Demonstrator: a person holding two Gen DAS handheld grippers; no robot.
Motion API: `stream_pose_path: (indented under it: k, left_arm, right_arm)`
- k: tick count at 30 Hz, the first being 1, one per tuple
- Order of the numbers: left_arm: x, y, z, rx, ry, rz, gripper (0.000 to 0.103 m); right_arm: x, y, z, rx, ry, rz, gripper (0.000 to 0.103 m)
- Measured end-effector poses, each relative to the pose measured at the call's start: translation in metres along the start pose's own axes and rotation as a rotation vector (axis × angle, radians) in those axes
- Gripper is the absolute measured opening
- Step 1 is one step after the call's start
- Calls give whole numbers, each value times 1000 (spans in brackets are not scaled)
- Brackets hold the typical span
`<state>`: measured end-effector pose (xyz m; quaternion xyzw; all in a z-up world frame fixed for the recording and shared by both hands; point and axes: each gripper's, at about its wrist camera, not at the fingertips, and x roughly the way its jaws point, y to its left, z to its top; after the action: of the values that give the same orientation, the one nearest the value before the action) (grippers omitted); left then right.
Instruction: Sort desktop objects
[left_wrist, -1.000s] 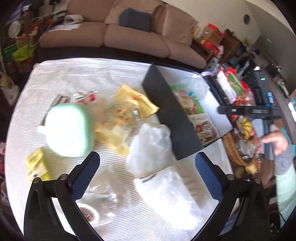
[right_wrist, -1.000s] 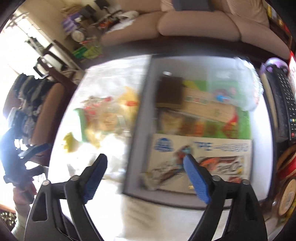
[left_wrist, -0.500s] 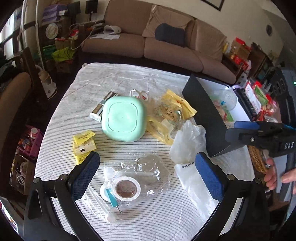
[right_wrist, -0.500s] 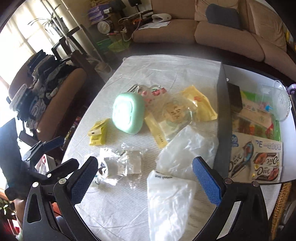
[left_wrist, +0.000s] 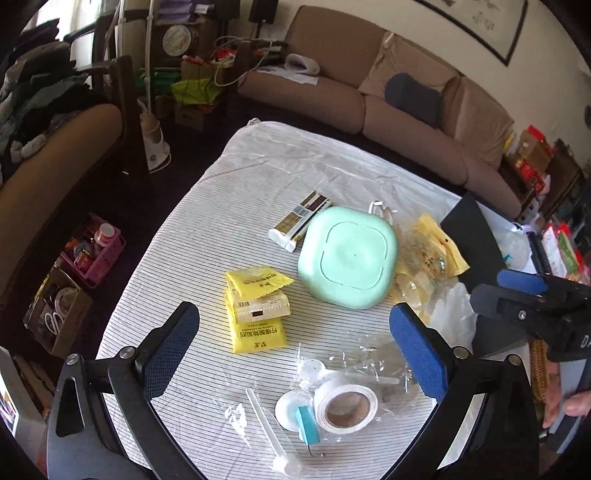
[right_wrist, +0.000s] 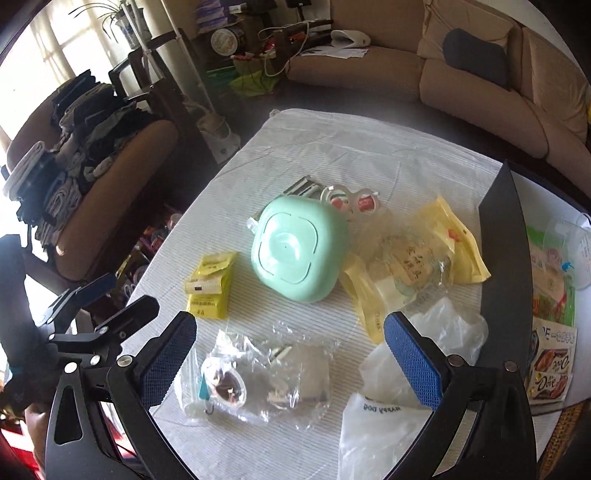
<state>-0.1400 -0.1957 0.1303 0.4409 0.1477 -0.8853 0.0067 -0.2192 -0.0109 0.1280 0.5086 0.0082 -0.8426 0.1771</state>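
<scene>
Claws (left_wrist: 293, 349) (right_wrist: 290, 360) agape, tilted tableward

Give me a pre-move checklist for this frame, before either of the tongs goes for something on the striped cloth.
1. Left tongs open, nothing between them: ok.
2. Right tongs open, nothing between them: ok.
3. Mint green case lid shut, free on top: ok.
4. Yellow sachets separated for a single pick: not ok, they overlap.
5. Tape roll clear of wrapping: not ok, clear plastic wrapper lies around it.
6. Room left in the black tray: cannot tell.
</scene>
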Motion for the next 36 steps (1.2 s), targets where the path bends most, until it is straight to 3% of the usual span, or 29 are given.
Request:
stream_pose_path:
  k: [4, 7, 9, 11, 15, 24, 36]
  left_arm:
    - [8, 29, -8, -36, -15, 7, 103]
    - [18, 50, -13, -57, 29, 49, 103]
    - [13, 57, -10, -83, -1, 17, 103]
    - [12, 56, -3, -66, -14, 11, 103]
    - [16, 54, 6, -16, -29, 74, 103]
    - [23, 41, 7, 2, -21, 66, 103]
    - [14, -18, -6, 136, -42, 91, 103]
  right_arm:
    - [26, 1, 28, 38, -1, -7, 103]
    - [47, 0, 55, 101, 13, 46, 103]
    - [68, 1, 75, 143, 39, 81, 103]
    - [91, 5, 93, 169, 65, 78, 103]
    - [116, 19, 111, 156, 45, 43, 103]
    - [108, 35, 87, 99, -12, 39, 103]
    - [22, 2, 14, 41, -90, -16, 103]
